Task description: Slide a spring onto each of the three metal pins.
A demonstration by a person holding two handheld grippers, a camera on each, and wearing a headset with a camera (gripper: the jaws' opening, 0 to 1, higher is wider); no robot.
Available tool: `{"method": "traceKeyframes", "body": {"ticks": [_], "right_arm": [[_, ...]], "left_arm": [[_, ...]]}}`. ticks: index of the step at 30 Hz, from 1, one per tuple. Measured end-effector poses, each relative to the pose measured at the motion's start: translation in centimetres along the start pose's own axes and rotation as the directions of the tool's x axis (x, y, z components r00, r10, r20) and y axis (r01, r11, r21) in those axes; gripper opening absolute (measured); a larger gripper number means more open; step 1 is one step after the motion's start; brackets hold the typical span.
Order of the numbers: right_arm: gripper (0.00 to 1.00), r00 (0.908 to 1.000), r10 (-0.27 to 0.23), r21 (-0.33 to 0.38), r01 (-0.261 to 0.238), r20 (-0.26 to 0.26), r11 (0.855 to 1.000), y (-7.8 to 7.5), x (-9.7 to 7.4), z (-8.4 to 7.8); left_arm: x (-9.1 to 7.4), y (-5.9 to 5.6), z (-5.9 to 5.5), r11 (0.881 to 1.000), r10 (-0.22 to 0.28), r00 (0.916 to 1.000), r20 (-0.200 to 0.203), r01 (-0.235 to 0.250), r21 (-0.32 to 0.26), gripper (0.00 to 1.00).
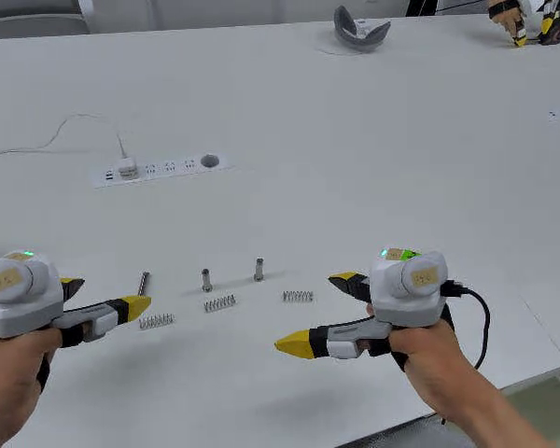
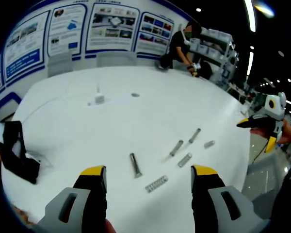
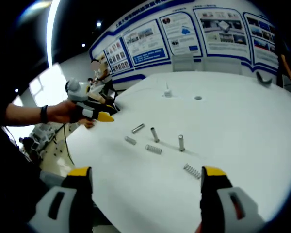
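In the head view, three pins are seen in a row near the front of the white bench [image 1: 355, 168]: the left pin [image 1: 144, 283], middle pin [image 1: 206, 279] and right pin [image 1: 259, 269]. The left pin looks tilted, and whether it stands or lies cannot be told. A spring is laid just near of each pin: the left spring [image 1: 156, 321], middle spring [image 1: 219, 303] and right spring [image 1: 298, 296]. None is on a pin.

The left gripper [image 1: 103, 292] is partly cut off at the left edge. The right gripper [image 1: 319, 311] is held right of the springs, close to the near bench edge. Both have their jaws spread, with nothing between them. Bare bench is left beyond, as far as a power strip [image 1: 154, 170].

In the left gripper view, the left spring [image 2: 156, 183] and left pin [image 2: 134, 164] are framed between the parted jaws, and the right gripper [image 2: 257, 134] is seen at the bench edge.

In the right gripper view, the right spring [image 3: 192, 170] is seen nearest and the right pin [image 3: 181, 142] beyond it, with the left gripper [image 3: 105, 112] far left.
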State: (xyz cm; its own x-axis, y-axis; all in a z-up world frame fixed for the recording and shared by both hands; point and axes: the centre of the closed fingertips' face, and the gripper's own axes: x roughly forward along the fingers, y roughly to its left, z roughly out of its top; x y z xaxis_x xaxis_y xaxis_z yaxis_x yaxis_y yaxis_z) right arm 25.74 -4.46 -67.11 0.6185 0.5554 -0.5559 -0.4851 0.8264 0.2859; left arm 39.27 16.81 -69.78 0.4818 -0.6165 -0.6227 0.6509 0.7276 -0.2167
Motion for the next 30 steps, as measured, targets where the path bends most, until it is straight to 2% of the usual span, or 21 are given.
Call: {"method": "traceKeyframes", "body": {"ticks": [8, 16, 22, 25, 30], "right_arm": [[0.95, 0.9999, 0.011, 0.012, -0.011, 0.007, 1.000, 0.4, 0.2, 0.2], [0.94, 0.9999, 0.012, 0.015, -0.012, -0.001, 1.000, 0.4, 0.4, -0.1], [0.94, 0.9998, 0.010, 0.021, -0.010, -0.018, 1.000, 0.1, 0.4, -0.9], [0.93, 0.9996, 0.011, 0.027, -0.011, -0.024, 1.000, 0.1, 0.5, -1.2], [0.93, 0.9994, 0.015, 0.029, -0.014, -0.031, 0.999, 0.2, 0.5, -1.2]], "left_arm": [[2.3, 0.7, -0.5, 1.000, -0.008, 0.9996, -0.028, 0.008, -0.013, 0.70], [4.7, 1.6, -0.9, 1.000, -0.003, 0.9989, -0.048, 0.001, -0.027, 0.65], [6.4, 2.4, -1.0, 0.998, 0.015, 0.9984, -0.054, -0.018, -0.054, 0.55], [7.2, 2.7, -1.1, 0.998, 0.025, 0.9981, -0.056, -0.028, -0.056, 0.48], [8.4, 3.1, -1.8, 0.997, 0.042, 0.9956, -0.084, -0.048, -0.066, 0.33]]}}
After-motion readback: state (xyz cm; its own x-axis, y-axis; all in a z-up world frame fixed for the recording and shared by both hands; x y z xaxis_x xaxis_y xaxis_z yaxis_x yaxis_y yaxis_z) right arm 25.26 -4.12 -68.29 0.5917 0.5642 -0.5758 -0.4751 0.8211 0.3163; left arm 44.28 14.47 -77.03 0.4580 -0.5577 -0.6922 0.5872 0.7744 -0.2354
